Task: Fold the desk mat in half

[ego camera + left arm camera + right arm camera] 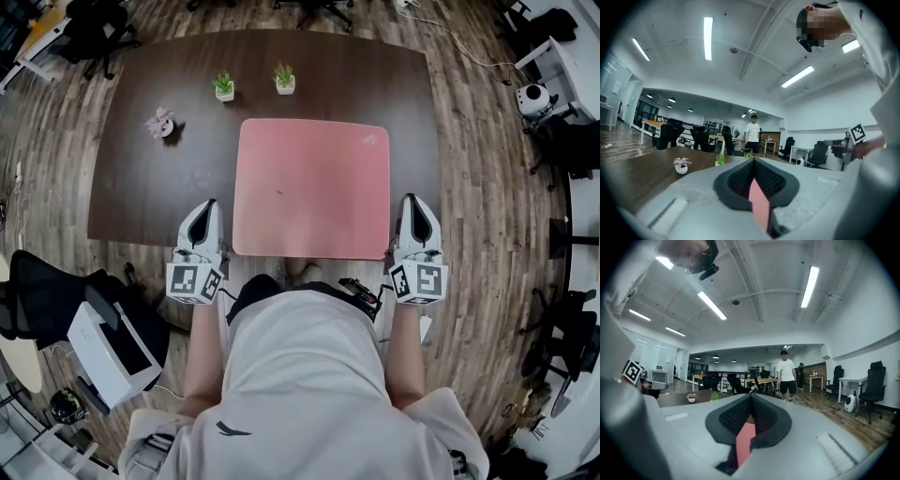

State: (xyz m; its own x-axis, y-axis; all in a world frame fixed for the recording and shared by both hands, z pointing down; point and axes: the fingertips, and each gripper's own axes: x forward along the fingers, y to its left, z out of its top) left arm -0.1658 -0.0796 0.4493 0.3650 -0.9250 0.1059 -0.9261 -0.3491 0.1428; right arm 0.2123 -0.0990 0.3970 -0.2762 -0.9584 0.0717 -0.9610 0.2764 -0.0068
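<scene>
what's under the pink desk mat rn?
The dark brown table; the desk mat lies on it, its near edge about at the table's front edge. Anything else beneath the mat is covered, so it can't be seen.

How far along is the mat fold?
Nothing done yet: the pink desk mat lies flat and unfolded on the table. In hand: left gripper and right gripper flank its near corners, fingers shut, gripping nothing. Left: grasp, lift, fold over.

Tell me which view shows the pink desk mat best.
Head view: the whole desk mat lies spread on the brown table, with its full outline in frame. The gripper views show only a pink sliver of it, pinched in the left claw and the right claw.
</scene>
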